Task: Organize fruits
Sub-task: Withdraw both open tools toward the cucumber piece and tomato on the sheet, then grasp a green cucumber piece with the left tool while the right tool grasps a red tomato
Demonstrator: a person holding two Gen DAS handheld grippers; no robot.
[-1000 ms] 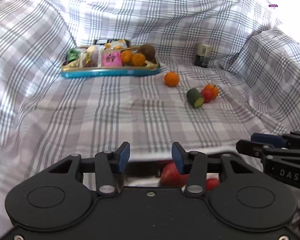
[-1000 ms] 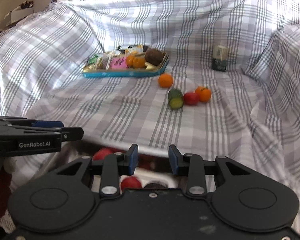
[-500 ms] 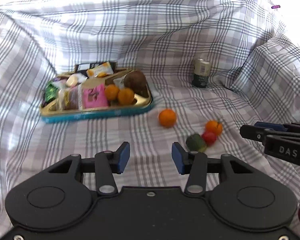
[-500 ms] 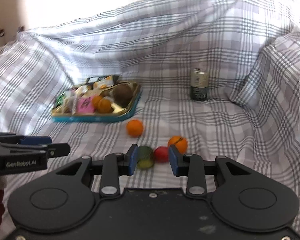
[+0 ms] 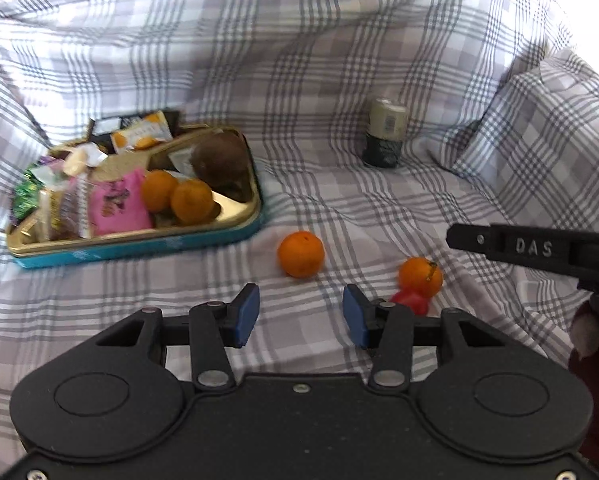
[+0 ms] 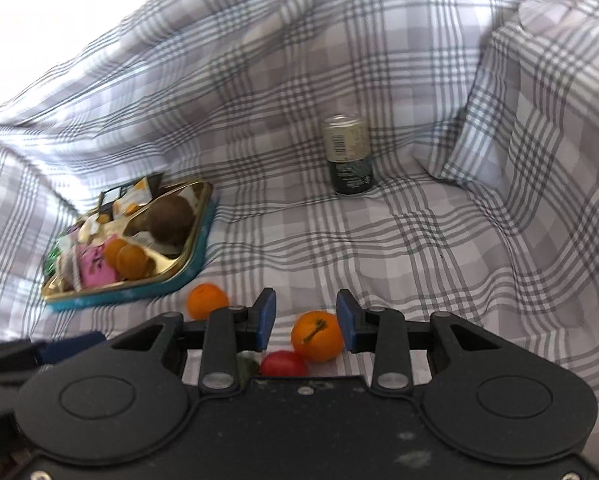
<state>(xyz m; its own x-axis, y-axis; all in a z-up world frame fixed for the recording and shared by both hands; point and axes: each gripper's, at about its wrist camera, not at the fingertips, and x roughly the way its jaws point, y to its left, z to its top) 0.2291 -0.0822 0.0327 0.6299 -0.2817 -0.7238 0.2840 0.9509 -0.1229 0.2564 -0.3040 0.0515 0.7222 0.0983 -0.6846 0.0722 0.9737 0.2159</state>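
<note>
Fruit, loose on the plaid sheet (image 5: pixel 379 208): four pieces.
- Oranges, two: a plain orange (image 5: pixel 300 254) just off the tray's near right corner; a stemmed orange (image 6: pixel 317 335) farther right.
- Red fruit (image 6: pixel 282 364), one, touching the stemmed orange on its near side.
- Green fruit (image 6: pixel 246 367), one, beside the red one, mostly hidden behind the right gripper's body.

Fruit in the tray (image 5: pixel 139 246) (teal sides, gold inside): two small oranges (image 5: pixel 191 201) side by side, touching; one brown round fruit (image 5: pixel 219 160) behind them at the right end. The left part of the tray holds several snack packets (image 5: pixel 115 204), too jumbled to count.

Can (image 6: pixel 346 160), one, upright, at the back of the sheet, well apart from the fruit.

Grippers, two.
- Left gripper (image 5: pixel 299 316): fingers spread, nothing between them, over bare sheet near the plain orange.
- Right gripper (image 6: pixel 306 320): fingers spread, the stemmed orange showing between the blue pads, close to the right pad; contact cannot be told.
</note>
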